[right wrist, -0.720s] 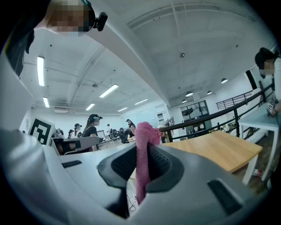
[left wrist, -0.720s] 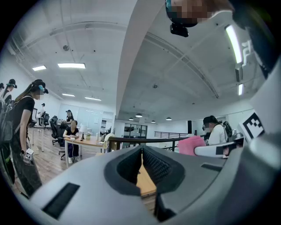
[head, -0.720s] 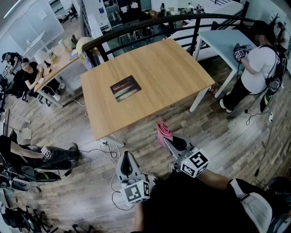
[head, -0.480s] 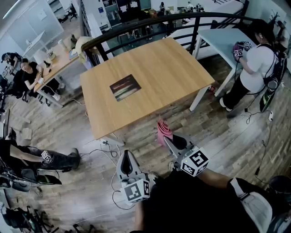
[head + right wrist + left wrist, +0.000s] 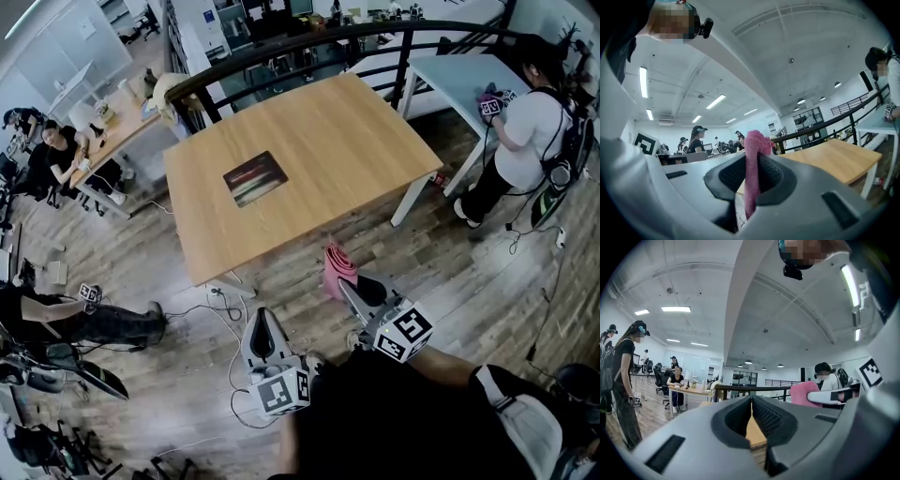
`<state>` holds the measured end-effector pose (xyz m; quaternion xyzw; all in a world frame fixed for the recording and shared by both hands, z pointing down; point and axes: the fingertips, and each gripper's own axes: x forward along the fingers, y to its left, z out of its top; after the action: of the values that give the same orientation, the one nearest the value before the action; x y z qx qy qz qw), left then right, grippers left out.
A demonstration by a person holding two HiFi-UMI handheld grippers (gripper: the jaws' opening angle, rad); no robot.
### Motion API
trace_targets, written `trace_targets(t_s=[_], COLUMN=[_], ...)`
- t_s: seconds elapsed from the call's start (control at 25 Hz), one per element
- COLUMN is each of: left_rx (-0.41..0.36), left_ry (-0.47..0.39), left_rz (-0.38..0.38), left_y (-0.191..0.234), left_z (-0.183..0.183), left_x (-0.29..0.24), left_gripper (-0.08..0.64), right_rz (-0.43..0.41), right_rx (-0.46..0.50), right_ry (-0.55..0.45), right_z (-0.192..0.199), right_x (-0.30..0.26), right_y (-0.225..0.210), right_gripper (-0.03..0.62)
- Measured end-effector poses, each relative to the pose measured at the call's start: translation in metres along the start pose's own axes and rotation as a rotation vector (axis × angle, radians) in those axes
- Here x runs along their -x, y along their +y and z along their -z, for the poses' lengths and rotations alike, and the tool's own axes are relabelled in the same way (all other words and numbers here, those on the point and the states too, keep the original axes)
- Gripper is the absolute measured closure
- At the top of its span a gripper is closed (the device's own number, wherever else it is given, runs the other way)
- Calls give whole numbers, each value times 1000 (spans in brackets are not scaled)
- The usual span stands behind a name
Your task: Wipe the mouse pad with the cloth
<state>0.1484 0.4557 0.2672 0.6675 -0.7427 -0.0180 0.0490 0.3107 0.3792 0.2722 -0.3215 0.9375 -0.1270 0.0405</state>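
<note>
A dark mouse pad (image 5: 255, 178) lies flat on the left part of a light wooden table (image 5: 328, 141), far ahead of both grippers. My right gripper (image 5: 343, 282) is shut on a pink cloth (image 5: 337, 268), held upright short of the table's near edge; the pink cloth (image 5: 752, 164) stands pinched between the jaws in the right gripper view. My left gripper (image 5: 261, 323) hangs lower left of it over the floor, its jaws closed together with nothing between them. In the left gripper view the pink cloth (image 5: 804, 393) shows at the right.
A person (image 5: 520, 131) stands at a pale blue table (image 5: 459, 75) at the right. A black railing (image 5: 309, 42) runs behind the wooden table. People sit at a desk (image 5: 117, 131) at the left. Cables (image 5: 220, 314) lie on the wooden floor.
The view has shifted slightly, so the table and mouse pad sit a little higher and further left. Both grippers hold their places. A person's gripper at the left edge moved.
</note>
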Motion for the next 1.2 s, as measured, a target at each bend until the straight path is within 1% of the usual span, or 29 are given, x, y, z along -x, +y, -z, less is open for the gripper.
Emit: trace_targets(t_s=[0.24, 0.44, 0.6, 0.88, 1.08, 1.2], left_rx=[-2, -1, -14, -8, 4, 15], left_ry=[18, 27, 43, 52, 56, 57], left_rz=[-21, -63, -77, -80, -65, -65], left_y=[-21, -35, -40, -29, -10, 7], left_z=[11, 14, 20, 28, 31, 27], left_x=[-6, -12, -16, -39, -71, -94], left_gripper=[535, 535, 535, 535, 535, 535], right_rz=[-14, -38, -34, -19, 1, 3], right_rx=[-7, -13, -33, -34, -38, -22], right_ry=[16, 2, 9, 21, 27, 29], right_z=[2, -4, -1, 5, 8, 7], right_x=[8, 9, 8, -12, -41, -65], right_y=[-21, -43, -60, -74, -83, -86], right_gripper=[534, 534, 534, 533, 534, 534])
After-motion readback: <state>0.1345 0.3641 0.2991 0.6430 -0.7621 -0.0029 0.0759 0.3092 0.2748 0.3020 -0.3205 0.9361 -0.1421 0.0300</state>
